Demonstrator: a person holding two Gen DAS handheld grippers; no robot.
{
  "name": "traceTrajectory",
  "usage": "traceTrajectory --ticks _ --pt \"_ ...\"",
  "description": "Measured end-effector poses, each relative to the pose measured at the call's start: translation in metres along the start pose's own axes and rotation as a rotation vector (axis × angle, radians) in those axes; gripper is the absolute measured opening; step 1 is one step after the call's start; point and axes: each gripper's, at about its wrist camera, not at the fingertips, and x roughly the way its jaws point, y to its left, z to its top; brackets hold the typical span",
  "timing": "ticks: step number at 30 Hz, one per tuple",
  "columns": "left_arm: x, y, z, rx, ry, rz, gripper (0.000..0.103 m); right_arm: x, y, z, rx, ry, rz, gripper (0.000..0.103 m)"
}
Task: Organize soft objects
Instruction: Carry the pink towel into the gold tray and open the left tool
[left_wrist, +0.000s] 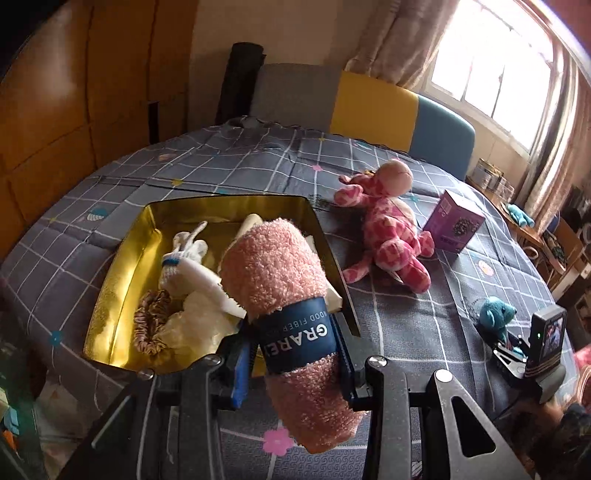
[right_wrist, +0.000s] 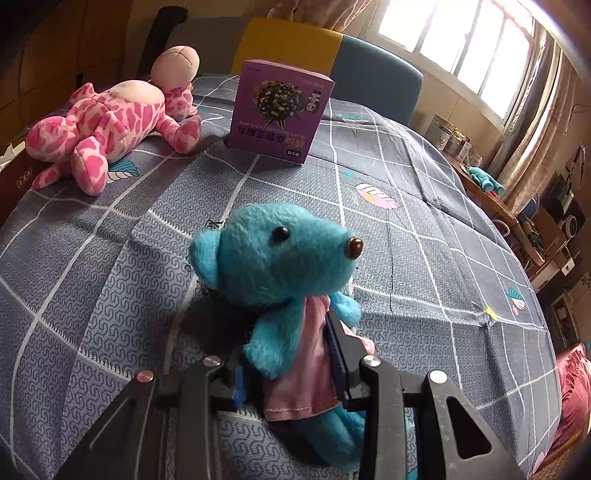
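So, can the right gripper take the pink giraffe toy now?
Probably not: the right gripper is already shut on the blue teddy. The pink giraffe lies uncovered on the bedspread.

I read "GRARE…" in white capitals on the navy paper band around the pink rolled towel; a smaller line reads "…OOD FIBER". The purple box carries Chinese characters and a pinyin line, inverted, too small to read reliably.

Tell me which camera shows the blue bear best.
Right wrist: the blue bear fills the middle, face and pink dress clear, clamped in the right gripper. Left wrist shows it only small and distant at the right edge.
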Motion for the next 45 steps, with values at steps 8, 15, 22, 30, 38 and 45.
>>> traceTrajectory --ticks 8,15,22,30,38,45 --pt "0.001 0.086 0.015 -0.209 0.006 0.081 0.039 0.0 -0.001 0.0 0.003 -0.005 0.005 0.035" --pt "0.036 0.117 0.042 -0.34 0.047 0.026 0.039 -0.001 -0.001 0.0 0.002 -0.004 0.003 0.035" --pt "0.083 0.097 0.079 -0.361 0.075 -0.073 0.041 -0.001 0.0 0.0 0.0 -0.004 0.0 0.035" --pt "0.149 0.087 0.074 -0.25 0.188 0.107 0.065 -0.001 0.0 0.0 0.001 -0.002 -0.006 0.035" --pt "0.097 0.074 0.064 -0.172 0.048 0.2 0.077 -0.001 0.002 0.001 -0.005 0.003 -0.017 0.035" --pt "0.05 0.063 0.044 -0.158 -0.019 0.249 0.081 -0.001 0.004 0.005 -0.013 0.021 -0.029 0.035"
